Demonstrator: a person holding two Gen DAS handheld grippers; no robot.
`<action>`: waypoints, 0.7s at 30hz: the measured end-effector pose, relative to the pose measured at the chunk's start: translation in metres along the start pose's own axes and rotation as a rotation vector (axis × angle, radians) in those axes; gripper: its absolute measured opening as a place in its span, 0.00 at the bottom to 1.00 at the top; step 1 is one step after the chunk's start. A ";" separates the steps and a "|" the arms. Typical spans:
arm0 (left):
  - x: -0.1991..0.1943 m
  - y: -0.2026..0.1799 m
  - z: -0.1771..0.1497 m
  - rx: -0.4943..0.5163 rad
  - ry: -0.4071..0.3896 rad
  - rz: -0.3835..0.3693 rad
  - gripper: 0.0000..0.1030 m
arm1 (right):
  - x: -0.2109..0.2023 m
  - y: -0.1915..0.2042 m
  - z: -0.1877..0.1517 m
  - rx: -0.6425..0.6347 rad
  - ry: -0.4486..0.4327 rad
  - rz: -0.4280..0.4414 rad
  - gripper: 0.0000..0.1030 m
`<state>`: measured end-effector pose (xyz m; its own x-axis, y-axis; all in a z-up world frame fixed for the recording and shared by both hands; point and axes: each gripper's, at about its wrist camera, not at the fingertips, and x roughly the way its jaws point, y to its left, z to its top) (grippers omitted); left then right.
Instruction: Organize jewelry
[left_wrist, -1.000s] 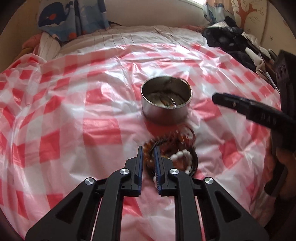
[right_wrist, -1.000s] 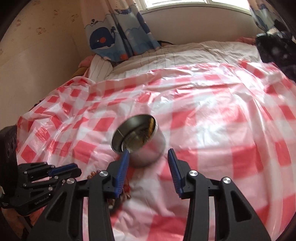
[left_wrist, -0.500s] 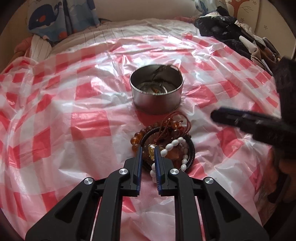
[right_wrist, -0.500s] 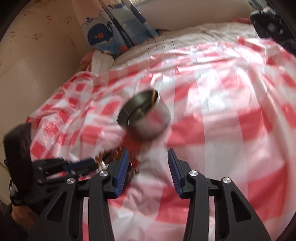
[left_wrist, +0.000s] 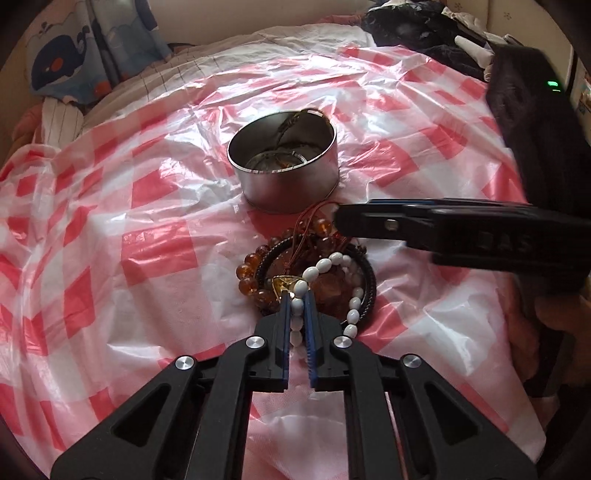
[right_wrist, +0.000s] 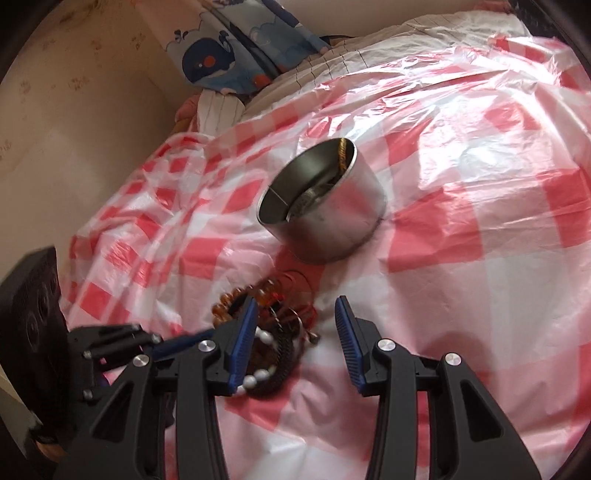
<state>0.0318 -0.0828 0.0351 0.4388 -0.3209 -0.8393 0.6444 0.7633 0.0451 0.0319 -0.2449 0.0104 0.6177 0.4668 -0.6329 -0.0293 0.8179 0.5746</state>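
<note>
A tangle of bracelets lies on the red-and-white checked plastic sheet (left_wrist: 147, 258), just in front of a round metal tin (left_wrist: 284, 162) (right_wrist: 325, 206) that holds some jewelry. The pile has a white bead bracelet (left_wrist: 325, 264) (right_wrist: 264, 338), an amber bead bracelet (left_wrist: 247, 273) (right_wrist: 229, 302) and a black corded one (left_wrist: 369, 284) (right_wrist: 284, 350). My left gripper (left_wrist: 297, 295) is closing at the pile's near edge, its pads pinching the white bead strand. My right gripper (right_wrist: 295, 306) (left_wrist: 343, 221) hangs open low over the pile's far side, next to the tin, holding nothing.
The sheet covers a bed. A whale-print cloth (left_wrist: 62, 62) (right_wrist: 221, 55) and striped bedding (left_wrist: 59, 118) lie at the head. Dark clothing (left_wrist: 424, 29) is heaped at the far right. A wall (right_wrist: 74, 110) runs along the left side.
My left gripper slid forward onto the pile and narrowed around the white beads. My right gripper came down from above the tin toward the bracelets.
</note>
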 end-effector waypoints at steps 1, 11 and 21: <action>-0.005 0.002 0.002 -0.006 -0.013 -0.018 0.06 | 0.006 -0.002 0.003 0.015 0.014 0.016 0.43; -0.041 0.039 0.009 -0.157 -0.141 -0.159 0.06 | -0.017 0.010 0.008 -0.018 -0.076 0.079 0.03; -0.058 0.045 0.014 -0.184 -0.202 -0.218 0.06 | -0.047 0.020 0.017 -0.062 -0.135 0.119 0.03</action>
<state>0.0439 -0.0380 0.0938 0.4299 -0.5779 -0.6937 0.6210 0.7470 -0.2373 0.0157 -0.2561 0.0600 0.7067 0.5159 -0.4843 -0.1543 0.7803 0.6061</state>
